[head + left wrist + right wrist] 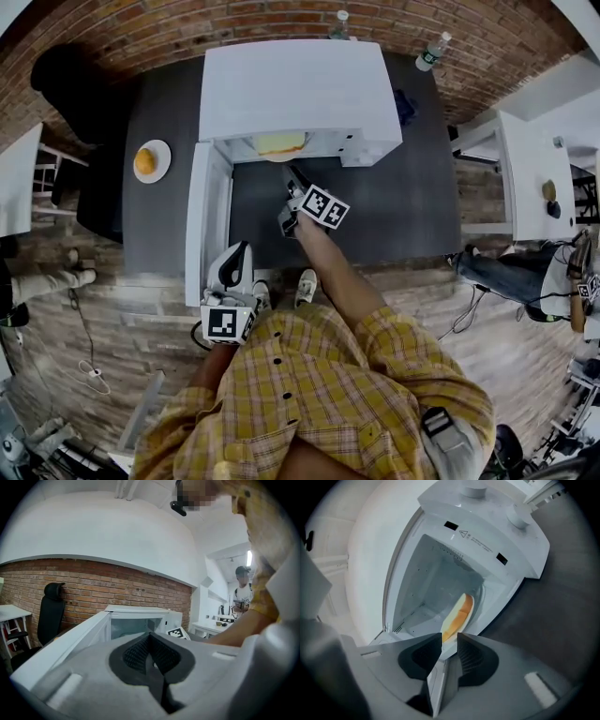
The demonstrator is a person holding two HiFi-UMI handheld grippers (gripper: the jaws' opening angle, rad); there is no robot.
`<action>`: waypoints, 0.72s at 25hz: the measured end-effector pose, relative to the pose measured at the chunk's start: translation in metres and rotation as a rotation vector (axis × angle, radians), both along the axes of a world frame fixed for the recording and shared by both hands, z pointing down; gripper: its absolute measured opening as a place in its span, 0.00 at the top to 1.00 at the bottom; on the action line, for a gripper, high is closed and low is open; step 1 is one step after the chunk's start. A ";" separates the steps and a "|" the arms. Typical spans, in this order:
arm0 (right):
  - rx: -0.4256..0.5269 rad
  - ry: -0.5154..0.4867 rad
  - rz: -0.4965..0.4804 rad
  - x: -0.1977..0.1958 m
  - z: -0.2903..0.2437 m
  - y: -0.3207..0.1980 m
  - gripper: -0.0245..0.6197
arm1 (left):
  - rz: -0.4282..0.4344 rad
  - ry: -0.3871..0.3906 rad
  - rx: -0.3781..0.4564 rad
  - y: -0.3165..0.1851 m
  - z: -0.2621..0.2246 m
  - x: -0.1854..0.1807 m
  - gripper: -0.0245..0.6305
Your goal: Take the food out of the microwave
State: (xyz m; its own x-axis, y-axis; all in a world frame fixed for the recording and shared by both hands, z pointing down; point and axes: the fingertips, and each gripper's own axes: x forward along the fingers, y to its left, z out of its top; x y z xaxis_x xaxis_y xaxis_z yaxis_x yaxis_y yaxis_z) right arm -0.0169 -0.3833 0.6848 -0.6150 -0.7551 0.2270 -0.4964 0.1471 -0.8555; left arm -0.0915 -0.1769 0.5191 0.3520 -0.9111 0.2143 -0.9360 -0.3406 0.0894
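**Status: door open, food not yet retrieved.**

The microwave [295, 89] stands on the counter [394, 206] with its door [199, 216] hinged out to the left, so the opening step is judged complete. The food [458, 616] (a yellow slice, apparently bread, on a pale plate) lies inside the cavity, just behind the front sill. The right gripper [449, 641] faces the cavity mouth with its jaws spread and nothing between them; the food sits just beyond the tips, untouched. The left gripper [151, 654] is near the door's outer end, jaws pressed together and empty. Remaining steps: advance the right gripper, grasp the food or its plate, withdraw it, and set it on the counter.
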 end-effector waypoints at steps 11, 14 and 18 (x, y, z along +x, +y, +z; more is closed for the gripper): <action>-0.149 -0.305 0.130 -0.005 0.021 -0.021 0.78 | -0.034 0.013 -0.034 0.003 0.011 -0.009 0.96; -0.167 -0.352 0.159 -0.004 0.026 -0.026 0.78 | -0.038 0.005 -0.035 0.004 0.013 -0.010 0.96; -0.181 -0.393 0.185 -0.003 0.030 -0.031 0.78 | -0.039 0.008 -0.034 0.004 0.014 -0.011 0.96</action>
State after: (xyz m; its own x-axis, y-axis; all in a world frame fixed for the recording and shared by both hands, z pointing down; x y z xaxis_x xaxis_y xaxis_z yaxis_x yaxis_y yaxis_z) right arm -0.0202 -0.4141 0.7152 -0.5395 -0.8299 0.1423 -0.1340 -0.0822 -0.9876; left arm -0.1023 -0.1733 0.5333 0.3187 -0.9164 0.2422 -0.9475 -0.3010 0.1078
